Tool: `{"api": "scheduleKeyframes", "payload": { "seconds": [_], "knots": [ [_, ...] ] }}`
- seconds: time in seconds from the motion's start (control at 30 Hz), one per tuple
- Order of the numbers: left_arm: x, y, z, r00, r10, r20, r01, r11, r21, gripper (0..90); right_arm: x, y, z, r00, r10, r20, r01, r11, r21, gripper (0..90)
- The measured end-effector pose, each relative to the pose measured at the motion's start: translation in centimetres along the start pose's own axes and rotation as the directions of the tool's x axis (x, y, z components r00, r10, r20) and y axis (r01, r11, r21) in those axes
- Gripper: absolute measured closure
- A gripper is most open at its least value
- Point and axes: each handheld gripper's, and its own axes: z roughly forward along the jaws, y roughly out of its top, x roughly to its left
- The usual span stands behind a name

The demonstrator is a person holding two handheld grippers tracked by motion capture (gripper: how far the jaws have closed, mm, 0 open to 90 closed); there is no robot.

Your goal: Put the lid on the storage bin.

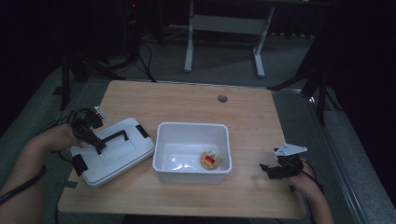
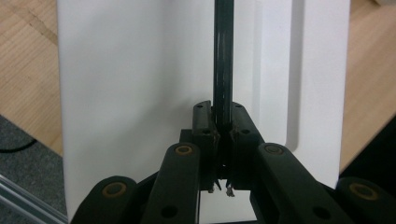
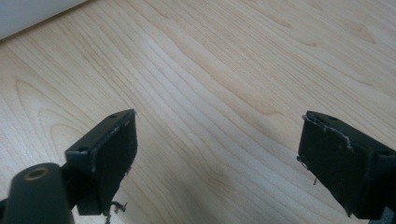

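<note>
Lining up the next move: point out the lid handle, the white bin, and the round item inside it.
lid handle (image 2: 222, 70), left gripper view, on the black bar.
white bin (image 1: 192, 126), high view, on its far rim.
round item (image 1: 210, 160), high view, on its top face.

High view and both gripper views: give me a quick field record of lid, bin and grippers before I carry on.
lid: white lid with black handle, on the table left of the bin, one edge seems raised
left gripper: shut on the handle
bin: white open bin at the table's middle
bin contents: one small round item with a red label, near the right front corner
right gripper: open, nothing between the jaws, over bare wood to the right of the bin
table: light wood
</note>
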Motion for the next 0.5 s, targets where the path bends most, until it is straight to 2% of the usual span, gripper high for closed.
{"api": "scheduleKeyframes", "payload": {
  "seconds": [0.1, 0.33, 0.5],
  "knots": [
    [-0.1, -0.3, -0.9, 1.0000, -0.005, 0.000, 0.005, 1.0000, 0.003, 83.3, 0.0, 0.0, -0.1, 0.9999, 0.014, -0.004, -0.014, 1.000, -0.018, 11.4],
    [-0.9, -0.7, -2.9, 0.9997, 0.024, 0.009, -0.024, 0.9996, -0.014, 83.3, 0.1, -0.1, -0.1, 0.9999, 0.012, -0.003, -0.012, 1.000, -0.029, 11.4],
    [-1.5, -0.5, -4.8, 0.9992, 0.039, -0.002, -0.040, 0.9989, -0.024, 83.3, 0.1, -0.1, -0.2, 0.9999, 0.010, -0.008, -0.011, 1.000, -0.027, 11.4]
  ]
}}
